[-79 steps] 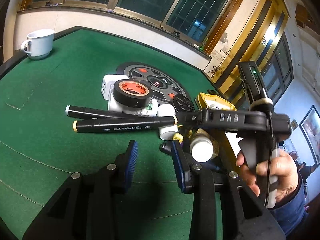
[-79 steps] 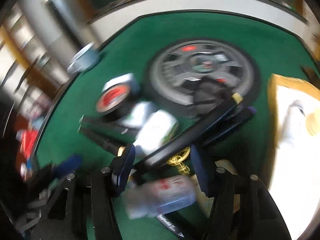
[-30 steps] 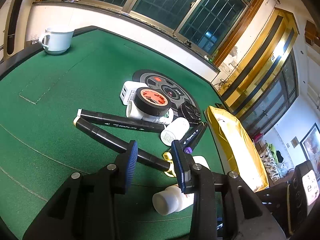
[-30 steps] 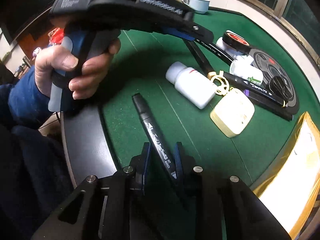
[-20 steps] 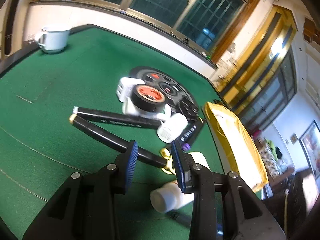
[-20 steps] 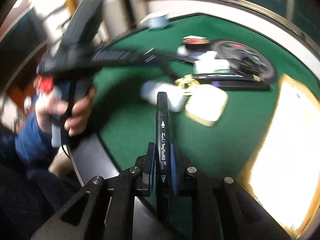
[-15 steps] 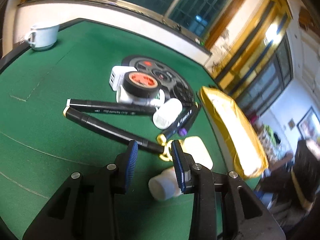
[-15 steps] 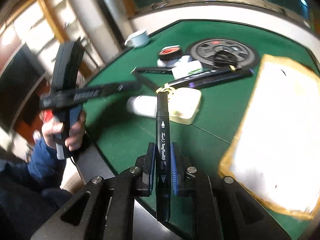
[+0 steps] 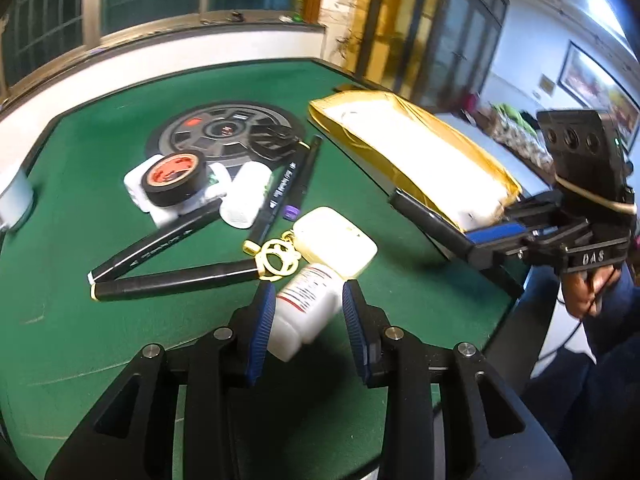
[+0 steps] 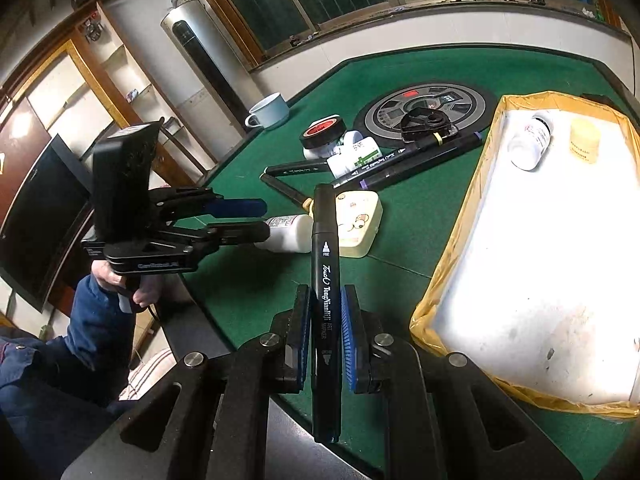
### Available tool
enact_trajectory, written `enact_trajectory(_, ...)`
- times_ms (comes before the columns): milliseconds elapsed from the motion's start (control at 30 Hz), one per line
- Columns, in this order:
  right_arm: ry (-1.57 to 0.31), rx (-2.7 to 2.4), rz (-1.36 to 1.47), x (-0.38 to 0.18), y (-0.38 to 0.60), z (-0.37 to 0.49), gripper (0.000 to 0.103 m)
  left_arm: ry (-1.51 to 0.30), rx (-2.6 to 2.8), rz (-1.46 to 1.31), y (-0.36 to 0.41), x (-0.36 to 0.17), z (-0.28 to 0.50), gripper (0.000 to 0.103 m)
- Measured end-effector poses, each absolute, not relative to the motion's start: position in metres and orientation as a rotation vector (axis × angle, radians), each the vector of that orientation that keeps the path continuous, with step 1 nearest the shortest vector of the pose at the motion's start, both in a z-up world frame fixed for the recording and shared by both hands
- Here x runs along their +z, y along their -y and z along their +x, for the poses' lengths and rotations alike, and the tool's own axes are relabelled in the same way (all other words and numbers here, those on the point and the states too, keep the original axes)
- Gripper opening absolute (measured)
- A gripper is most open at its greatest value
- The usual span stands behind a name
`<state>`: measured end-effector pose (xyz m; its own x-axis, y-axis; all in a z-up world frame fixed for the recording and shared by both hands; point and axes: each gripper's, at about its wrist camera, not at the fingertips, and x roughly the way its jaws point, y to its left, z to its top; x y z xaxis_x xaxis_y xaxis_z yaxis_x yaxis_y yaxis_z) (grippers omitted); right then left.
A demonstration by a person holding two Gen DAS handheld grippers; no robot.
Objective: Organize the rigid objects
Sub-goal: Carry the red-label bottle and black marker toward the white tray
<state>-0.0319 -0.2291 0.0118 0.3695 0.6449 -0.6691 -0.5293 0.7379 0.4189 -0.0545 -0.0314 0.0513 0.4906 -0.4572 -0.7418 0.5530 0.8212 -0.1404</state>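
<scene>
With two small bottles (image 10: 532, 142) already in the yellow-lined tray (image 10: 452, 248) at the green felt table's (image 9: 120, 340) right edge, the right gripper (image 10: 325, 336) clamps a black marker (image 10: 326, 280) above the near edge while the left gripper's (image 9: 308, 320) spread fingers straddle a lying white plastic bottle (image 9: 306, 308); most items remain loose mid-table.

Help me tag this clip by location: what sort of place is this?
Probably a room in a home or a small games room. The green felt table with a round control panel at its middle looks like an automatic mahjong table; a standing air conditioner and wooden shelving stand along the wall.
</scene>
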Motion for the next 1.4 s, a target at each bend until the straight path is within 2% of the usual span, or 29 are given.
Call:
enact_trajectory(200,-0.926,0.757,0.159,0.009,0.232,-0.032,0.013,-0.919,-0.612,0.186,0.042,0.043,-0.044,0.032)
enact_trajectory(733,-0.929,0.759,0.137,0.006,0.224,-0.036,0.013,-0.928,-0.606,0.279,0.059,0.039,-0.041,0.036)
enact_trajectory(900,-0.932,0.748,0.149,0.004,0.227,-0.037,0.013,-0.95,-0.613,0.283,0.064,0.033,-0.031,0.044)
enact_trajectory(1100,-0.929,0.752,0.169,0.005,0.228,-0.039,0.013,-0.961,-0.586,0.269,0.071,0.026,-0.029,0.044)
enact_trajectory(1233,-0.919,0.748,0.172,0.004,0.227,-0.042,0.013,-0.985,-0.519,0.223,0.07,0.023,-0.033,0.039)
enact_trajectory(1400,-0.931,0.721,0.167,-0.002,0.222,-0.041,0.013,-0.991,-0.463,0.219,0.076,0.015,-0.042,0.037)
